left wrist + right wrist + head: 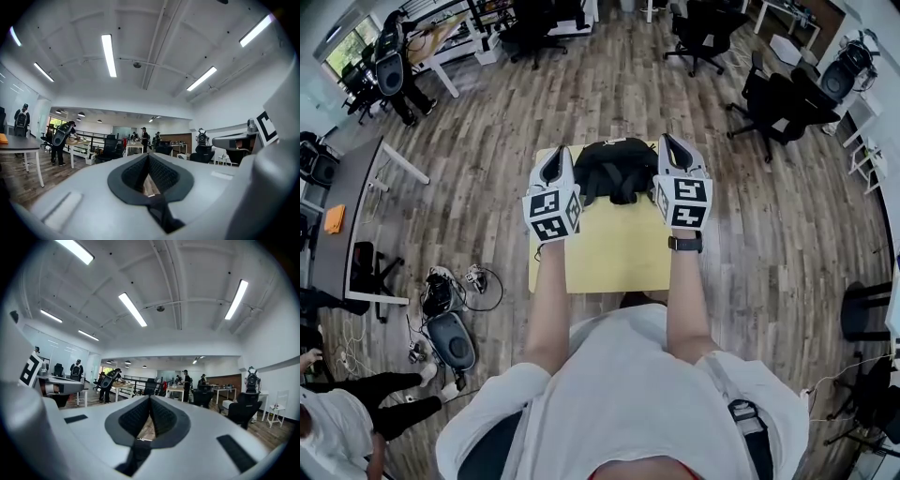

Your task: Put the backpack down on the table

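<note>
Wood-floored office: a soft black fabric backpack slumps at 12 o'clock on the yellow bench. Flanking it, left gripper and right gripper show jaws pressed together, empty (likely floppy; straps suit gripping).

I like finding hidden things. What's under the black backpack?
The black fabric backpack lies on the square yellow tabletop. Anything lying beneath the bag is covered and cannot be seen.

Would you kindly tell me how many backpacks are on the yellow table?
1: a black backpack at the table's far end; none seems hidden.
</note>
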Demonstrator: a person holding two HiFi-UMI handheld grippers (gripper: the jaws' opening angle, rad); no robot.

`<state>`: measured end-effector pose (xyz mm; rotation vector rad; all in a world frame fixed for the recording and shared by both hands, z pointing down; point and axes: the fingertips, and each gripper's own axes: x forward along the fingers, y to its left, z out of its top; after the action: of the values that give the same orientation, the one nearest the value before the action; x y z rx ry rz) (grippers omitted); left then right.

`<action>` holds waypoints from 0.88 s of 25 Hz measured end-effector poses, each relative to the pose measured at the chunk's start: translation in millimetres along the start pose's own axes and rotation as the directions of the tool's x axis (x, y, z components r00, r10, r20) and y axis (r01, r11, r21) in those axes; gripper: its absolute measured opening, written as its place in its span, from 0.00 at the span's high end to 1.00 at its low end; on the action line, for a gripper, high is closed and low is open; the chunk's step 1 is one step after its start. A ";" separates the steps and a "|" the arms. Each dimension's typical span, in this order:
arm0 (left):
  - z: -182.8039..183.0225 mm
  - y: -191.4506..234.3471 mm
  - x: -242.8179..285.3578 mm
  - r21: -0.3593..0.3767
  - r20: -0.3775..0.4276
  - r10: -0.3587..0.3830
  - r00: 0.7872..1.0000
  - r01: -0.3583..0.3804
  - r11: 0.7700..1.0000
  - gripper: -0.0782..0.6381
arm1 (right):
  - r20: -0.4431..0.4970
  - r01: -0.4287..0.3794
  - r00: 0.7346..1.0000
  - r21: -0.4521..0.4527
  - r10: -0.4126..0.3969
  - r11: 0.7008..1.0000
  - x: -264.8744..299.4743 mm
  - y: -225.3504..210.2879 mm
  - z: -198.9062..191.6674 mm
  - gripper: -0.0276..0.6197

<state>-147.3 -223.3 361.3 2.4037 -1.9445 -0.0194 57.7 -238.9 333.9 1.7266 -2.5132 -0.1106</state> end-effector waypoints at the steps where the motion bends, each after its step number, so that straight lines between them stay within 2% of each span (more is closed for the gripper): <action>1: 2.8 -0.7 -1.1 0.007 0.003 -0.001 1.000 0.001 1.000 0.88 | 0.006 0.002 1.000 0.002 -0.002 1.000 -1.2 0.0 2.4 0.94; 8: 17.8 2.7 -10.9 0.023 0.031 0.006 0.999 -0.007 1.000 0.88 | 0.016 -0.006 1.000 -0.015 0.007 1.000 -5.9 10.0 10.7 0.94; 22: 16.0 -7.8 -5.3 0.010 0.027 -0.026 0.999 0.026 1.000 0.88 | 0.001 0.015 1.000 -0.014 -0.015 1.000 -9.9 1.1 7.1 0.94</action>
<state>-141.5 -217.0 344.9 2.4471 -1.9292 -0.0430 59.4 -229.2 326.6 1.7405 -2.4941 -0.1302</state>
